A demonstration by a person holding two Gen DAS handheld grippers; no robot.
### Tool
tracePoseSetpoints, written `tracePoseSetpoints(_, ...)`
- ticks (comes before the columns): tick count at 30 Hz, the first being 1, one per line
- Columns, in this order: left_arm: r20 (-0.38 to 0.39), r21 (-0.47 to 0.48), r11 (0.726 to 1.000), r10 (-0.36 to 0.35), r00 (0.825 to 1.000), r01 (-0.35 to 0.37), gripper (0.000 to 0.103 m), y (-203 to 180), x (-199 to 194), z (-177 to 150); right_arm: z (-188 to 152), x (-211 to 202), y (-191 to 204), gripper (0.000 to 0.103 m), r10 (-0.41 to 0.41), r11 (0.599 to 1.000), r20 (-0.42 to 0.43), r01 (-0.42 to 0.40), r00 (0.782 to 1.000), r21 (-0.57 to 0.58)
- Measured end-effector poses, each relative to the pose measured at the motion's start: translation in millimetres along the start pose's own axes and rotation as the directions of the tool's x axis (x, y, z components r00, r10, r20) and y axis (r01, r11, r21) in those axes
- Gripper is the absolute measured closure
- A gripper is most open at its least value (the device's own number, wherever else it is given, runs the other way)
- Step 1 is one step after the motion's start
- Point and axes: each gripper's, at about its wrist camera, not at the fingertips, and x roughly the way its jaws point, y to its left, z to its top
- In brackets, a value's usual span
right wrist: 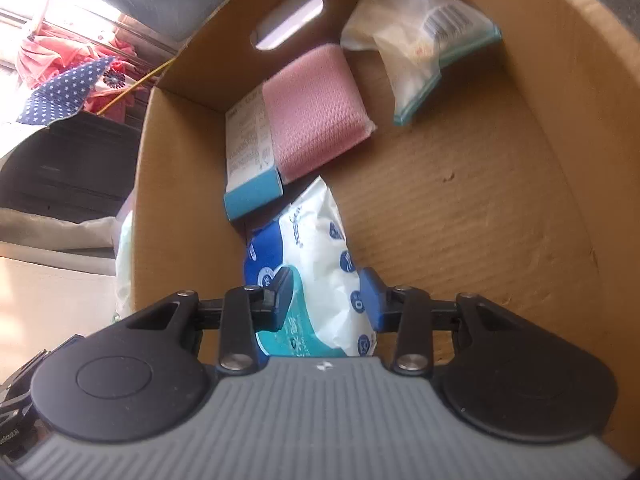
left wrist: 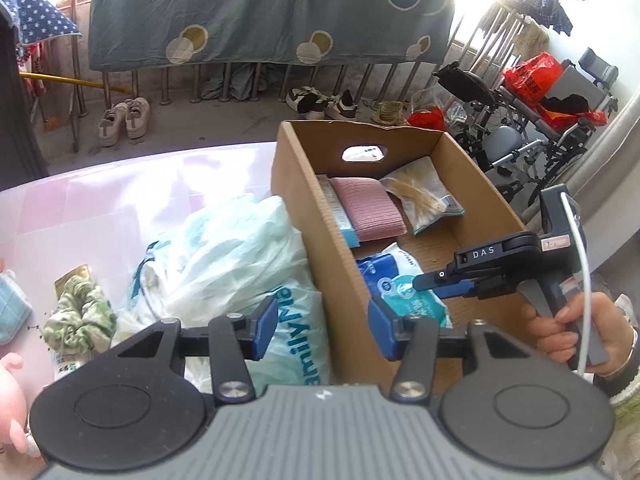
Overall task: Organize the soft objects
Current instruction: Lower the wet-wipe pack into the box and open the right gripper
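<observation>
A cardboard box [left wrist: 320, 208] stands on the pink table [left wrist: 100, 200]. It holds a pink cloth pack [right wrist: 316, 112], a clear bag [right wrist: 420, 40] and a blue-and-white wipes pack [right wrist: 320, 268]. My right gripper [right wrist: 326, 300] is open inside the box, its fingers on either side of the wipes pack [left wrist: 404, 288]; it also shows in the left wrist view [left wrist: 436, 280]. My left gripper [left wrist: 322, 328] is open and empty, astride the box's near left wall. A pale plastic bag [left wrist: 232, 264] lies left of the box, with a green scrunchie [left wrist: 80, 316] further left.
A pink plush toy [left wrist: 10, 392] and a light blue item [left wrist: 12, 308] lie at the table's left edge. Beyond the table are shoes [left wrist: 124, 120], a hanging blue sheet [left wrist: 260, 12] and a wheelchair [left wrist: 532, 120].
</observation>
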Motion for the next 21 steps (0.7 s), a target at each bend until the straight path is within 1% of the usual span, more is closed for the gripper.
tracePoseSetpoints(1, 0.004, -0.011, 1.0, 0.007, 1.0, -0.007, 0.048, 5, -4, -4, -2, 5, 2, 0.068, -0.01, 1.0, -0.004, 0.01, 1.0, 0.001)
tracePoseSetpoints(3, 0.008, -0.026, 0.999, 0.021, 1.0, -0.021, 0.046, 16, -10, -13, -5, 12, 5, 0.069, 0.01, 1.0, -0.003, -0.01, 1.0, 0.027)
tracePoseSetpoints(5, 0.008, -0.04, 0.998, 0.045, 0.999, -0.045, 0.044, 25, -14, -23, -5, 18, 11, 0.07, 0.012, 0.999, 0.009, -0.012, 1.0, 0.036)
tracePoseSetpoints(7, 0.003, -0.05, 0.996, 0.071, 0.997, -0.07, 0.044, 35, -16, -32, -4, 23, 24, 0.07, 0.002, 1.0, 0.021, -0.002, 1.0, 0.005)
tracePoseSetpoints(12, -0.016, -0.099, 0.989, 0.109, 0.994, -0.11, 0.043, 63, -20, -57, -4, 31, 45, 0.07, -0.031, 0.999, 0.036, 0.033, 0.999, -0.034)
tracePoseSetpoints(15, -0.007, -0.115, 0.984, 0.137, 0.991, -0.137, 0.042, 73, -25, -70, -7, 27, 50, 0.068, -0.052, 0.998, 0.051, 0.054, 0.997, -0.044)
tracePoseSetpoints(17, 0.002, -0.114, 0.981, 0.161, 0.987, -0.16, 0.039, 78, -30, -77, -9, 20, 49, 0.068, -0.047, 0.998, 0.06, 0.05, 0.997, -0.043)
tracePoseSetpoints(18, 0.009, -0.114, 0.978, 0.178, 0.984, -0.176, 0.039, 81, -32, -81, -11, 15, 49, 0.066, -0.046, 0.998, 0.076, 0.049, 0.996, -0.041)
tracePoseSetpoints(19, 0.014, -0.114, 0.976, 0.189, 0.982, -0.186, 0.038, 82, -34, -84, -12, 8, 46, 0.062, -0.045, 0.998, 0.093, 0.049, 0.995, -0.041)
tracePoseSetpoints(21, 0.024, -0.115, 0.971, 0.213, 0.977, -0.209, 0.037, 85, -40, -91, -17, -7, 42, 0.06, -0.041, 0.998, 0.129, 0.046, 0.991, -0.038)
